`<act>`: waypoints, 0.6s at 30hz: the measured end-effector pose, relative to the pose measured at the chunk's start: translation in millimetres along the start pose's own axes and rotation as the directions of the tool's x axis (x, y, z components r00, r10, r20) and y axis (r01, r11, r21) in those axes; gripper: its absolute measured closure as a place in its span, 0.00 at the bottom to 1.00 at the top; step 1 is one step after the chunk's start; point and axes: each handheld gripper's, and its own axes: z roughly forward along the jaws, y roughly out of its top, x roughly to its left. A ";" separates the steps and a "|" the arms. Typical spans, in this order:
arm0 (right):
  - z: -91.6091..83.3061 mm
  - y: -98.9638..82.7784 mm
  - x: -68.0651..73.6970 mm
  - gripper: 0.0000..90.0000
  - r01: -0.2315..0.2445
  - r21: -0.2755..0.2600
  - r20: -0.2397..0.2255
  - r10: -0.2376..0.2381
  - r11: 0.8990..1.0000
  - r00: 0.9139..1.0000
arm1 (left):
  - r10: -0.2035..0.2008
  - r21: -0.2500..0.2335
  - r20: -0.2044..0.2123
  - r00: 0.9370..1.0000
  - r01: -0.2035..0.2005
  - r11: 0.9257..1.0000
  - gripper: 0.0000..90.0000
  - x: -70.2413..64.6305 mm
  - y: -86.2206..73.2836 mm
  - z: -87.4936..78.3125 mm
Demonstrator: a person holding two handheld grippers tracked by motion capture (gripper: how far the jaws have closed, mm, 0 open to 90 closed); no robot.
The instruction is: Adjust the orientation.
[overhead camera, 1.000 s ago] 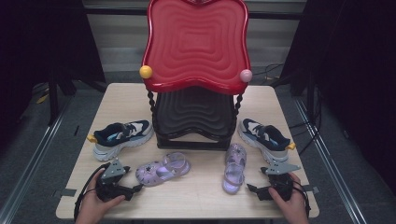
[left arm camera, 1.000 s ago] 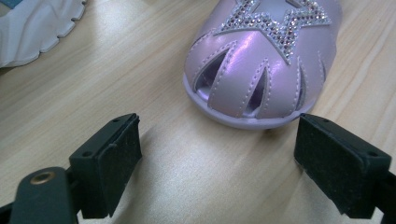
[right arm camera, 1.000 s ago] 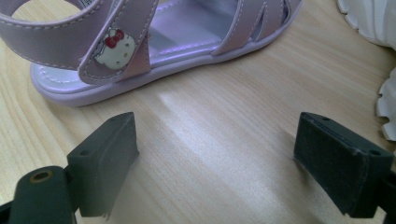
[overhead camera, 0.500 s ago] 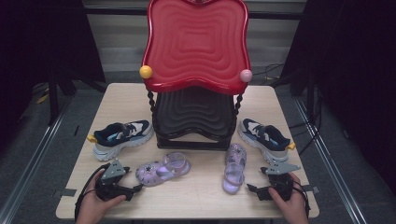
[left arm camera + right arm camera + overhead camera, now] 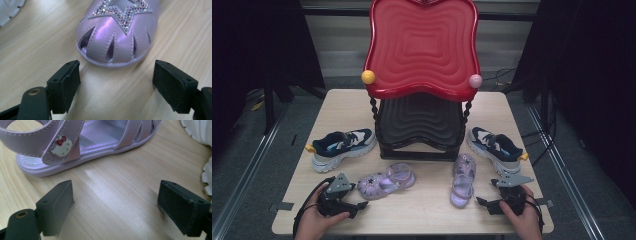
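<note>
High view, rack point(image 5: 419, 127) shelves bare, sandals point(image 5: 384, 181) outside

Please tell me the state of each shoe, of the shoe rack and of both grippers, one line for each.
Left purple sandal: flat, toe toward left gripper, untouched.
Right purple sandal: flat, heel toward the person, untouched.
Left sneaker: upright on table.
Right sneaker: upright on table.
Shoe rack: both shelves bare.
Left gripper: open, jaws just closing, nothing between.
Right gripper: open, holds nothing.
</note>
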 end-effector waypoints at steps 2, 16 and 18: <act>0.0 0.0 0.0 0.14 0.000 0.000 0.000 0.000 1.000 1.000 | 0.012 0.002 -0.010 1.000 -0.012 1.000 0.24 0.6 0.6 0.7; 0.0 0.1 0.1 0.14 -0.002 0.000 0.000 0.002 1.000 1.000 | -0.033 -0.007 -0.048 0.998 0.032 0.999 0.23 9.1 0.0 1.7; 0.0 0.0 0.0 0.14 0.000 0.000 0.000 0.000 1.000 1.000 | -0.042 -0.011 -0.049 0.998 0.042 0.999 0.23 9.7 -0.4 1.8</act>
